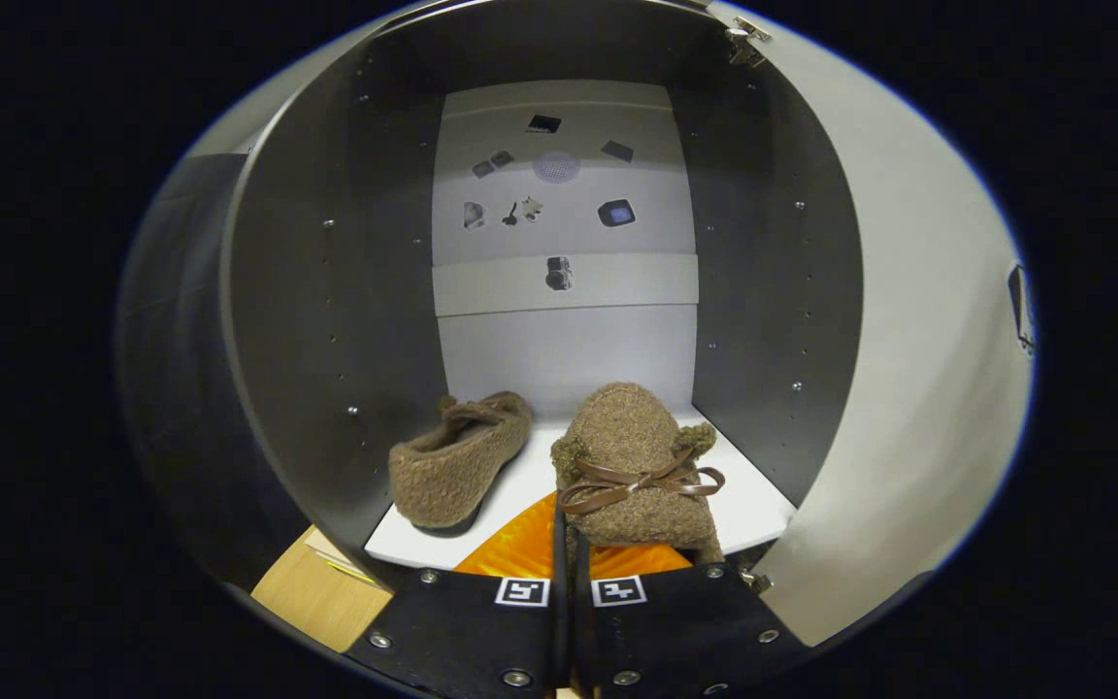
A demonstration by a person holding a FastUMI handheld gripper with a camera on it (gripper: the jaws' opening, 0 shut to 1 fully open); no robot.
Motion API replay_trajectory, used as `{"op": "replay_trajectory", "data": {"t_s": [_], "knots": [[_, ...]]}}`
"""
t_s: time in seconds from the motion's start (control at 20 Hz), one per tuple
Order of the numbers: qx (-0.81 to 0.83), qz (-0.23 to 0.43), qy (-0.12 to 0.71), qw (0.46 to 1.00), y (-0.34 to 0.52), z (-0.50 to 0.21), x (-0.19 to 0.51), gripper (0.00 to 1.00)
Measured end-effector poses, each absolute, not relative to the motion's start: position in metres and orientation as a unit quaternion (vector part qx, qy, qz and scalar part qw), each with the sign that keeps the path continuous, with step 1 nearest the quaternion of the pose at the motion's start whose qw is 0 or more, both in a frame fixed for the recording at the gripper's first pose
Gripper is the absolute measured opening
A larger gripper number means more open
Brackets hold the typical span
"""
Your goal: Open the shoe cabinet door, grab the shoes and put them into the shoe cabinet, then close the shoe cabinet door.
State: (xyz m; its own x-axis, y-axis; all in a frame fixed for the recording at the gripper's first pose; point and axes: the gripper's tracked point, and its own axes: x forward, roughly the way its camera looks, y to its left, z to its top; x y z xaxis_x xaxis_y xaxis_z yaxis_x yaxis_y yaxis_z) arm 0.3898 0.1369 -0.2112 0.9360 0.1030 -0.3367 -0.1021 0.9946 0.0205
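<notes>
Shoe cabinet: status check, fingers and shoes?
Fingers shut on second shoe, held at cabinet mouth above the shelf. First shoe already on shelf, left side. Door open at right; nothing blocking.

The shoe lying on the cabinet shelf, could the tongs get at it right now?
Probably not as things stand. The tongs are shut on the bow shoe, so they are occupied. The other shoe sits unobstructed on the shelf, and the cabinet door is open.

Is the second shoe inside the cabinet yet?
Partly: the shoe with the bow rests on the cabinet shelf, heel at its front edge, the shut tool gripping it.
</notes>
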Motion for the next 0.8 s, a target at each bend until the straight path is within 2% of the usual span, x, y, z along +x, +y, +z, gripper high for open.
{"op": "replay_trajectory", "data": {"t_s": [0.8], "knots": [[0.039,0.087,0.188,0.978,0.136,-0.233,0.519,0.01]]}}
